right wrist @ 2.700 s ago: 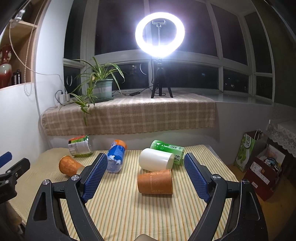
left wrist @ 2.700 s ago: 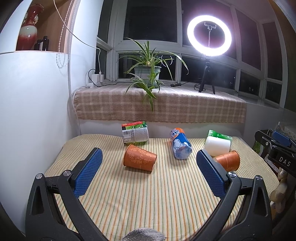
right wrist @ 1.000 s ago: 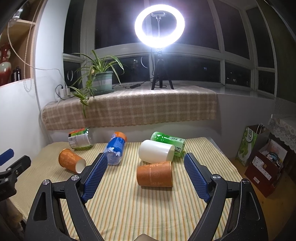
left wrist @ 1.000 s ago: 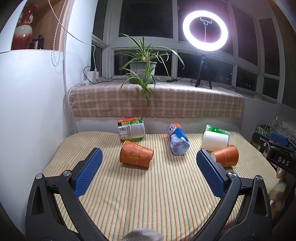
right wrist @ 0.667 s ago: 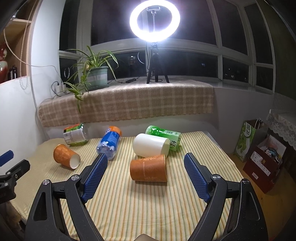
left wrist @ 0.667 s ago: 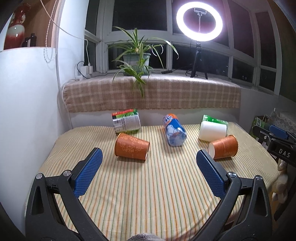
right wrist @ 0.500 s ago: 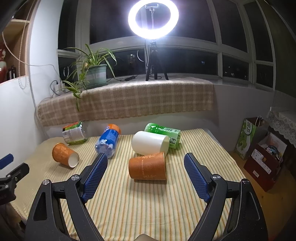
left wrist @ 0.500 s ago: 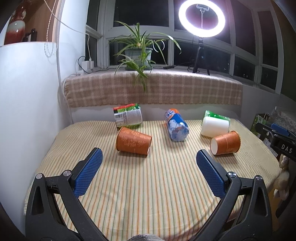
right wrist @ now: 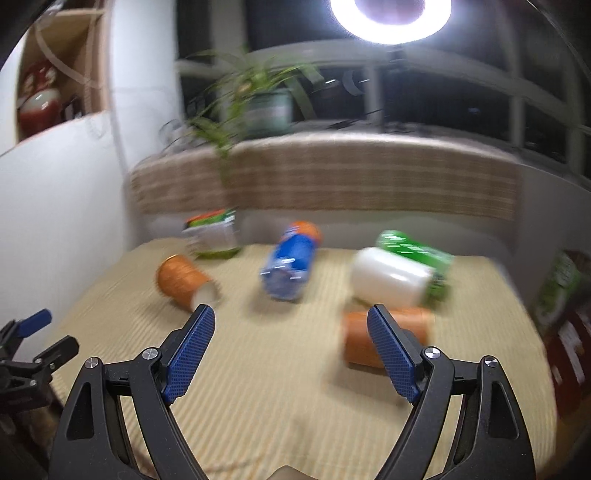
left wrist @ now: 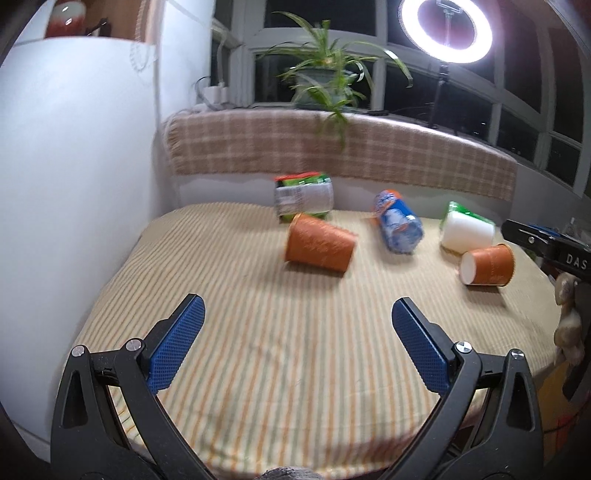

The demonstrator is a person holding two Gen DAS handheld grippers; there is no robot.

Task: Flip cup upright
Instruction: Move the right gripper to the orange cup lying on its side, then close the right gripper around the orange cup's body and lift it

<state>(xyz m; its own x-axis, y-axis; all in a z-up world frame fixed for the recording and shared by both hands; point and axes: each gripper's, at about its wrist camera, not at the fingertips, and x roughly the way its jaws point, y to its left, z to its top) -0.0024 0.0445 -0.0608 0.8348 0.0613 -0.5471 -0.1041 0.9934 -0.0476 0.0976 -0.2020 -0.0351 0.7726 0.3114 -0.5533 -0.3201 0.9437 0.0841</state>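
Looks like somebody's home, a glassed-in balcony or sunroom turned into a filming corner. Dark night outside the big wraparound window frames (left wrist: 524,110), and a leafy green spider plant in a pot (left wrist: 325,81) sits on the sill, which is draped with a tan checked cloth (left wrist: 369,155). A glowing white ring light on a tripod (left wrist: 445,31) stands next to it. There's a low table under a yellow striped cloth (left wrist: 280,332), a red ceramic vase (right wrist: 38,107) in a wooden wall niche, and plugs with cables (left wrist: 214,92) by the window.
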